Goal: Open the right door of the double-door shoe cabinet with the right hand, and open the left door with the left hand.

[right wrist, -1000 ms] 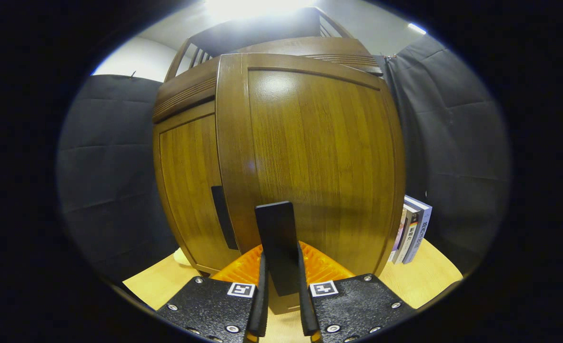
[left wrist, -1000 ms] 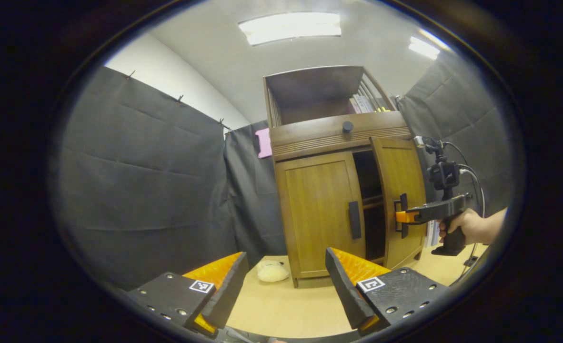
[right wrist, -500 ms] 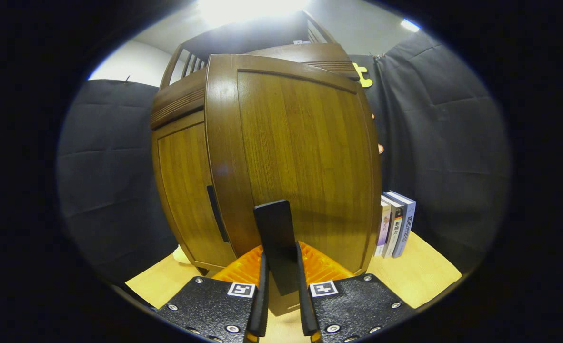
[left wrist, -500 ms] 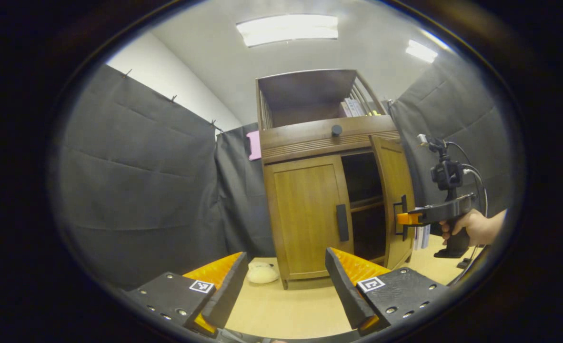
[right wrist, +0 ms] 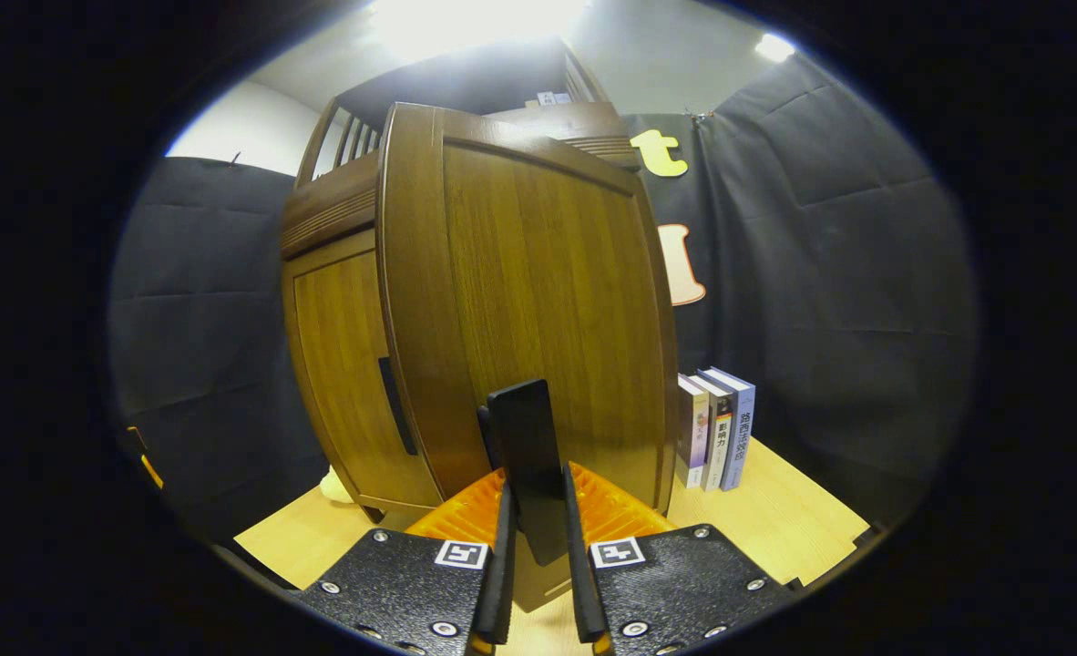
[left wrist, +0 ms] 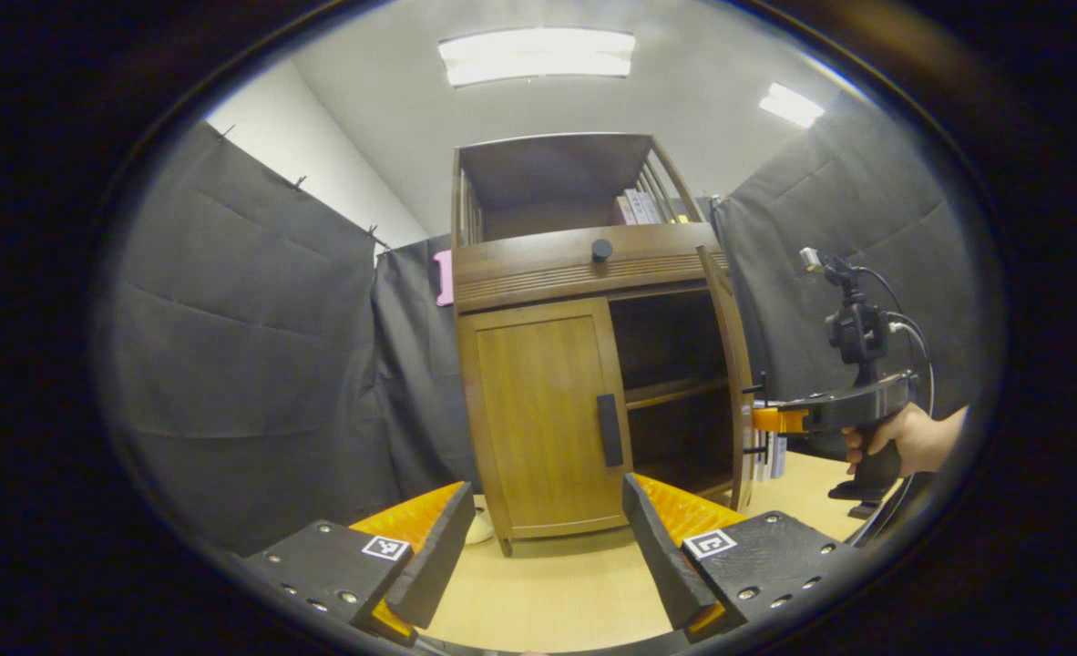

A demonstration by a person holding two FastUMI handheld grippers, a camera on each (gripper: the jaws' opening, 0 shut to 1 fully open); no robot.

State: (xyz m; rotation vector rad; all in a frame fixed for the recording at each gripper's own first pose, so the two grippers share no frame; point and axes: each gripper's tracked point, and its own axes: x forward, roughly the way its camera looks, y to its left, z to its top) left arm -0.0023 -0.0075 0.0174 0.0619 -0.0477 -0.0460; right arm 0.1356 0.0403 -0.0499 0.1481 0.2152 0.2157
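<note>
Cabinet (left wrist: 584, 264): two doors, one open (right wrist: 548, 301), one closed (left wrist: 548, 419).

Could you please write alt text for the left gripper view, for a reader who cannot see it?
A wooden shoe cabinet stands with its right door swung open by the right gripper, held in a hand, and its left door shut. The left gripper is open, short of the cabinet.

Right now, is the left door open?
No, in the left gripper view the left door sits flush and shut, while the right door stands swung out.
</note>
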